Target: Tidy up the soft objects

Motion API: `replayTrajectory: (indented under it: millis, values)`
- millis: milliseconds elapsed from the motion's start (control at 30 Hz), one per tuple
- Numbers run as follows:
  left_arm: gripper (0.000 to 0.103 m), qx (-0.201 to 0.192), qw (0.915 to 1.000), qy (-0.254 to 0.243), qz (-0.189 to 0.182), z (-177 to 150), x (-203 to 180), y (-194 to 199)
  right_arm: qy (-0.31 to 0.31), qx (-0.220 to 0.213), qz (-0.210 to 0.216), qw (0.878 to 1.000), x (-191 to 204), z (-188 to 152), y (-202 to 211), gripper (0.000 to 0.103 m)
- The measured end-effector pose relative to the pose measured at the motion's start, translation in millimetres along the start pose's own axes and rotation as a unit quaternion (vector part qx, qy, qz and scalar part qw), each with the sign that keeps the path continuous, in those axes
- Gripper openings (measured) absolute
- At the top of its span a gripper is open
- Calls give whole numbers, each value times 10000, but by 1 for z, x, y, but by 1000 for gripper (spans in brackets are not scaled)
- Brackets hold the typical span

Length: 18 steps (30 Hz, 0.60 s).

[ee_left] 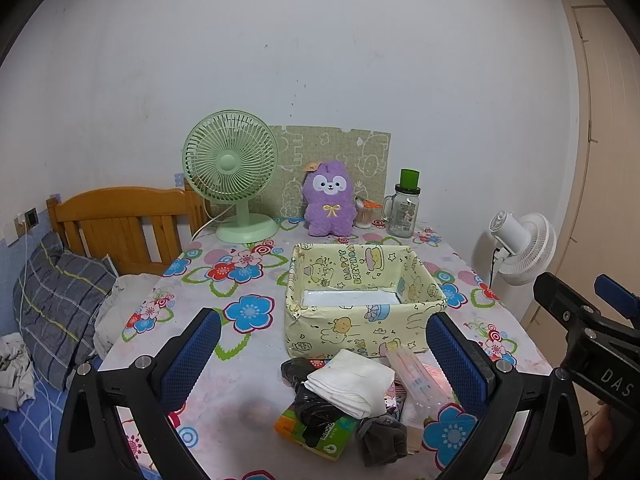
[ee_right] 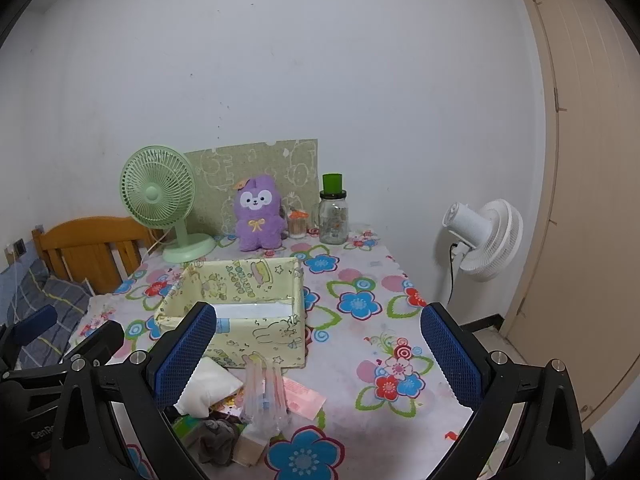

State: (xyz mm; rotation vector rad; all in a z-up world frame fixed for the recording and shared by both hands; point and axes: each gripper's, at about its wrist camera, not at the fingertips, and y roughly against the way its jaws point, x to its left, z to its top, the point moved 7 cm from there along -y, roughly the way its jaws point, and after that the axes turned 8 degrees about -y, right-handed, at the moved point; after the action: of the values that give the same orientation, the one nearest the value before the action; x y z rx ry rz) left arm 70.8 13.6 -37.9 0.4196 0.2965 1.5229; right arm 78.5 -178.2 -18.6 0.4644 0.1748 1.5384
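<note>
The left gripper (ee_left: 324, 354) hangs with its jaws spread wide and nothing between them; the folded white cloth (ee_left: 352, 382) lies just ahead of and below its fingertips, on top of a small heap. It looks light and limp, likely to sag and unfold, so a pinch across the thick folded edge should hold best. Beneath it sit a crumpled black bag (ee_left: 310, 400) and a grey sock (ee_left: 380, 438) (both equally floppy). Beyond the heap stands the yellow cartoon-print box (ee_left: 360, 322), open-topped. The right gripper (ee_right: 318, 350) is likewise spread and empty, with the heap at its lower left
</note>
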Motion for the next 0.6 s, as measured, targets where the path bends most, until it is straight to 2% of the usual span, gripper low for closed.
replayTrajectory:
  millis: [600]
  values:
    - [103,131,9999,-111,0,-3,-8,-13,-100,112,-33,9999,-2,-1,-11,103]
